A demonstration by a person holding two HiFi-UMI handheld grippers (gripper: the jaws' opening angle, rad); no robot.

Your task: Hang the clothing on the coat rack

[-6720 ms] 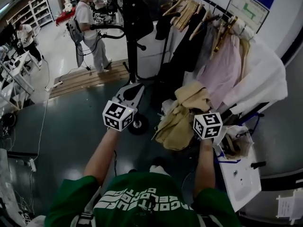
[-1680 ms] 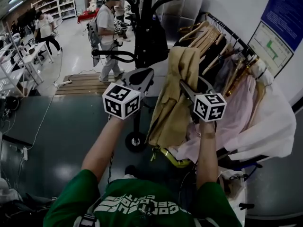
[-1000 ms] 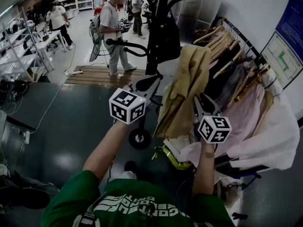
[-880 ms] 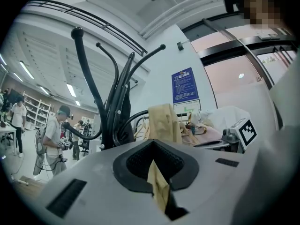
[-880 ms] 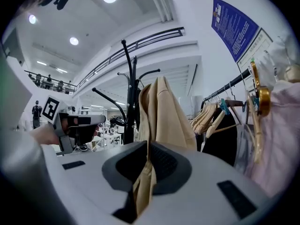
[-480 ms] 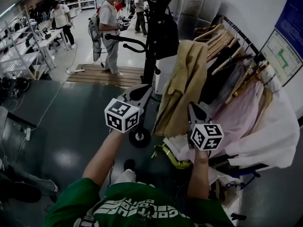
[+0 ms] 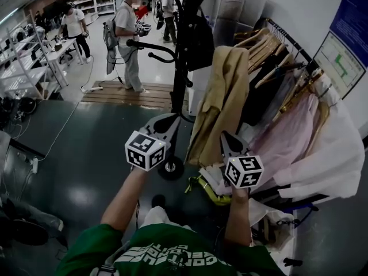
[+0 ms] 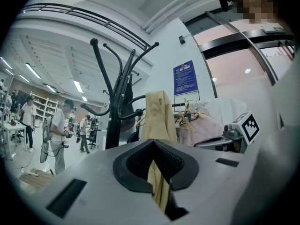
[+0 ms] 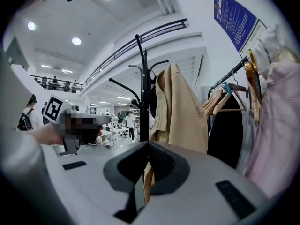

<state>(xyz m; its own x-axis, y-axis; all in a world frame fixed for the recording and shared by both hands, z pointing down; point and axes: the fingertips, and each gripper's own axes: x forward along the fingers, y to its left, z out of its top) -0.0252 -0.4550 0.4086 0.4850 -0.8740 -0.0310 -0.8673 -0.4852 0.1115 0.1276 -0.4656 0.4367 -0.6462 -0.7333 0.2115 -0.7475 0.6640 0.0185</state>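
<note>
The rack (image 7: 183,68) loses its top past the head view's upper edge. The jacket (image 7: 221,102) hides its hook. Right of the rack, a poster (image 7: 357,10) is cropped.

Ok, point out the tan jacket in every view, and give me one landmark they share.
Head view: the tan jacket hangs at centre, just right of the pole.
Left gripper view: the tan jacket is at the centre of the picture.
Right gripper view: the tan jacket is a little right of centre, large.
Shared landmark: the black coat rack, directly left of the jacket in all three.
</note>
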